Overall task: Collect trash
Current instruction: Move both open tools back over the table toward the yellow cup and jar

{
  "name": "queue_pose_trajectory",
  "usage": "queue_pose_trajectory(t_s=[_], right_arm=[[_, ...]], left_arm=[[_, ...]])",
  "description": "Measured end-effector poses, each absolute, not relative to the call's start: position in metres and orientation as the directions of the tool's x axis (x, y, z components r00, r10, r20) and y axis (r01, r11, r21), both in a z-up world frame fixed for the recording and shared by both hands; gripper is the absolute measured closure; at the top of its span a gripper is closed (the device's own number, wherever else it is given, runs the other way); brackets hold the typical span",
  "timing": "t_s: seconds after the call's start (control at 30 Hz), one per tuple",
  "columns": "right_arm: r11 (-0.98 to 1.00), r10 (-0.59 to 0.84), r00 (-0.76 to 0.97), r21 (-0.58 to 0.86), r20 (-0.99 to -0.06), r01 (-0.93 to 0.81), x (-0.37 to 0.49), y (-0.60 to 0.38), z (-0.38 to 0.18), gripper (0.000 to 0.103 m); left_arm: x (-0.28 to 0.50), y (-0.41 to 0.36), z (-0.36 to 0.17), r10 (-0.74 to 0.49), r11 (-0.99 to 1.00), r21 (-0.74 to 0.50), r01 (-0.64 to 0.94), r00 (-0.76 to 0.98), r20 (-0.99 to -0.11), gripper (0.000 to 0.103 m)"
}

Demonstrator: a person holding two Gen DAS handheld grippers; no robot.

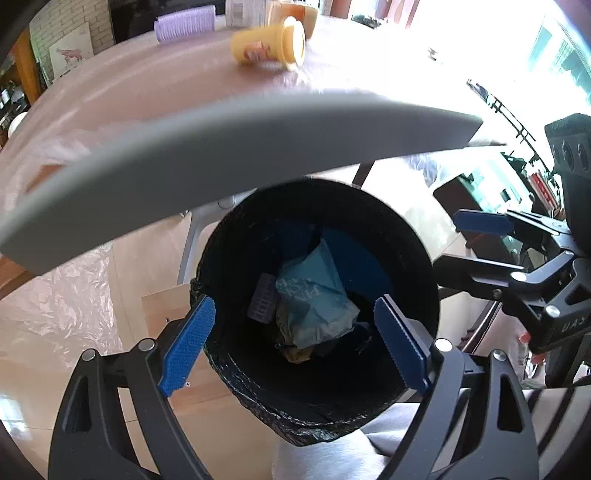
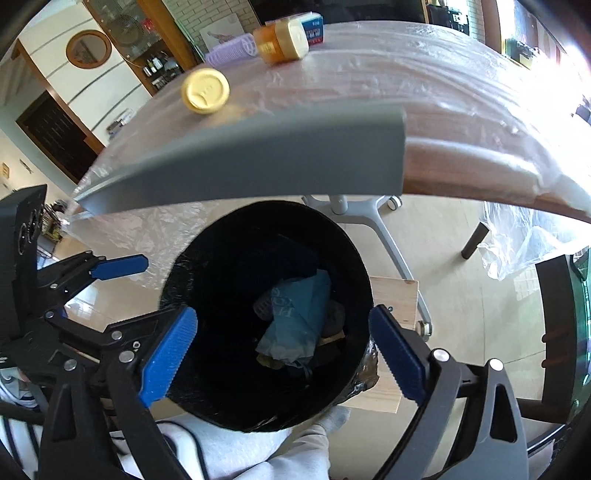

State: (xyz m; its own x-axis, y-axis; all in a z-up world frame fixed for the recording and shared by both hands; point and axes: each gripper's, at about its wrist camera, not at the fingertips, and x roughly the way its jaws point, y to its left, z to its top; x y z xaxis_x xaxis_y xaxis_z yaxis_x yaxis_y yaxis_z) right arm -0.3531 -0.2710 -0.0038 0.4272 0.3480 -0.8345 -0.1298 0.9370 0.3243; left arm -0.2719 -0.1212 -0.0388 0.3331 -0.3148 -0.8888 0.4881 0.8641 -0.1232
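Both the left gripper [image 1: 295,343] and the right gripper [image 2: 282,354] hang over the black bin [image 1: 317,306] just below the worktop [image 2: 369,110] edge, fingers spread wide and holding nothing, so I'd guess they're parked there around a drop. Inside the bin I count one crumpled teal bag [image 1: 314,299] and one lilac hair roller [image 1: 263,300], plus darker scraps I can't make out. Up top: one yellow cup [image 2: 205,90] on its side, one amber jar [image 2: 282,40], one lilac roller [image 2: 232,50], one small box [image 2: 314,24].

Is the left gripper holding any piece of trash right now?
No. The left gripper is open with nothing between its blue fingers, poised over the black trash bin.
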Motion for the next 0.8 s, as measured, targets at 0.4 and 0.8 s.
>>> queue_pose_trajectory(t_s=[0.4, 0.8], right_arm=[[0.939, 0.333, 0.608, 0.312, -0.72, -0.146, -0.362, -0.295, 0.073, 0.004], [0.996, 0.088, 0.79, 0.055, -0.606, -0.068, -0.306, -0.271, 0.145, 0.004]], left_arm=[[-0.278, -0.115, 0.042, -0.348, 0.881, -0.076, 0.468, 0.53, -0.773, 0.003], [-0.225, -0.137, 0.076, -0.233, 0.927, 0.042, 0.373, 0.659, -0.716, 0.002]])
